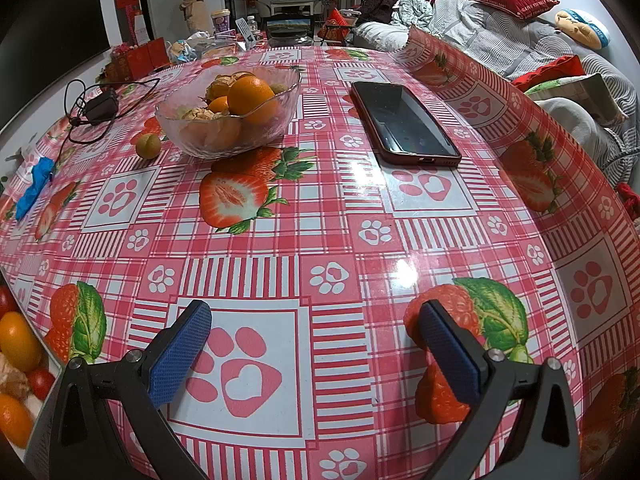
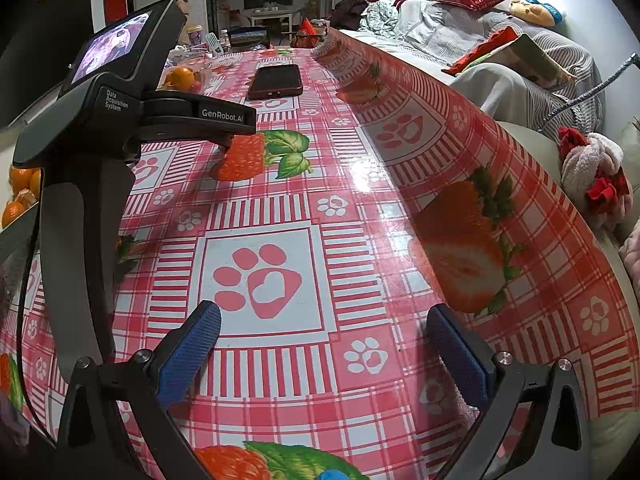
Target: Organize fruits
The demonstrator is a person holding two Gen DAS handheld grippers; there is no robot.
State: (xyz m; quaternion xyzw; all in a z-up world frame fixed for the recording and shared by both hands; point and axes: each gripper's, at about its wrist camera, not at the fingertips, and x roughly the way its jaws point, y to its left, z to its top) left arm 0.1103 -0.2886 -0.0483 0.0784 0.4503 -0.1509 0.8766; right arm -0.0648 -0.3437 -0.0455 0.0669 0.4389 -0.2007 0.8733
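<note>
Across the strawberry-print table (image 1: 320, 240), a glass bowl (image 1: 228, 120) of oranges is sitting ahead-left of the left gripper (image 1: 316, 354), nearer it than the right gripper (image 2: 324, 354); a loose fruit (image 1: 148, 145) is lying beside the bowl. Both tongs are gaping wide, empty.

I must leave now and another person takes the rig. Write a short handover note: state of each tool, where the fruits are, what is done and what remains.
Left tool: open, empty, low over the tablecloth.
Right tool: open, empty, beside the left one, which shows at the left of its view.
Fruits: the glass bowl ahead of the left tool holds oranges and smaller fruits. One small yellow-green fruit lies loose on the cloth just left of the bowl. More orange and red fruits lie off the near left table edge; their container is mostly hidden.
Done: cannot tell; nothing is held.
Left: probably the loose fruit, then sorting. Mind the phone to the right of the bowl.
</note>
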